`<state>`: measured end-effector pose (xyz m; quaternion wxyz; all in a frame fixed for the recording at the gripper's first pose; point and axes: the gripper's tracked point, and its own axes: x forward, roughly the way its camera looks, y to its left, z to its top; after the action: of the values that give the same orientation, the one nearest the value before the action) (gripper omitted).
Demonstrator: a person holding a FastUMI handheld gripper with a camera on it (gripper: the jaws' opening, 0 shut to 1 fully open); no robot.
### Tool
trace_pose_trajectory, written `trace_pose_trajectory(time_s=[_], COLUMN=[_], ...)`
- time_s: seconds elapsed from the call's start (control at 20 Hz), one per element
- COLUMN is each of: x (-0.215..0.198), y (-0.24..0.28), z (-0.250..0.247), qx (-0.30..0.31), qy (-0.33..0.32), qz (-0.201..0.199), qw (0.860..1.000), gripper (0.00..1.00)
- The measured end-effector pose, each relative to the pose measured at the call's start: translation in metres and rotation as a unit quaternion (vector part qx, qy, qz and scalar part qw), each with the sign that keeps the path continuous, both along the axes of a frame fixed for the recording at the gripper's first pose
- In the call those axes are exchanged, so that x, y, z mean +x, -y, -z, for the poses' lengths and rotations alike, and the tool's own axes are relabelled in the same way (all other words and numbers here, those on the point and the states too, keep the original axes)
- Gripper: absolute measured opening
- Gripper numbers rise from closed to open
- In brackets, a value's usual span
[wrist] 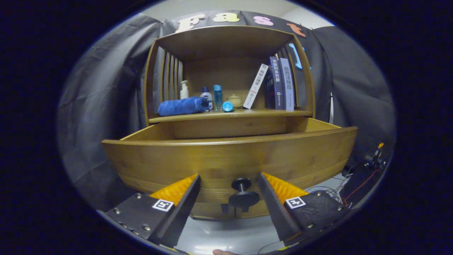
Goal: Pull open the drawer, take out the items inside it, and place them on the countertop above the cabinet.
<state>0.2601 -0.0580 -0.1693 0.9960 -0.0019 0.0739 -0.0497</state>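
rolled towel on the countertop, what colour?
Blue; the towel shows best in the gripper view, beyond the open gripper.

The claw [229, 180] points level ahead, its 2 fingers [184, 198] spread wide apart.

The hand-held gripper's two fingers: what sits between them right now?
In the gripper view, the drawer's dark knob sits between the open fingers of the hand-held gripper, neither touching it, on the front of the pulled-out wooden drawer.

Three books [277, 85], three bottles [206, 96], one rolled blue towel [182, 106], one small lidded pot [234, 100], one pulled-out drawer [230, 159], one knob [243, 194].
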Motion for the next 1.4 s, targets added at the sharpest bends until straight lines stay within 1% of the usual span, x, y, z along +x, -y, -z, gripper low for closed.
trace_pose_trajectory(time_s=[0.15, 0.3, 0.4, 0.5, 0.75, 0.9, 1.2, 1.3, 1.4], x=[0.021, 0.047, 0.062, 0.079, 0.102, 0.110, 0.132, 0.138, 0.147], y=[0.001, 0.001, 0.004, 0.005, 0.008, 0.010, 0.009, 0.008, 0.008], z=[-0.001, -0.010, -0.006, -0.004, -0.001, 0.004, 0.007, 0.011, 0.013], qx=[0.015, 0.002, -0.003, 0.010, 0.017, -0.008, 0.005, -0.004, 0.003], qy=[-0.003, 0.005, -0.012, -0.019, -0.025, -0.031, -0.032, -0.044, -0.051], qz=[-0.002, 0.001, 0.002, 0.002, 0.002, 0.004, 0.007, 0.007, 0.007], qw=[1.000, 1.000, 1.000, 1.000, 1.000, 0.999, 0.999, 0.999, 0.999], gripper=[0.99, 0.99, 0.99, 0.99, 0.99, 0.99, 0.99, 0.99, 0.99])
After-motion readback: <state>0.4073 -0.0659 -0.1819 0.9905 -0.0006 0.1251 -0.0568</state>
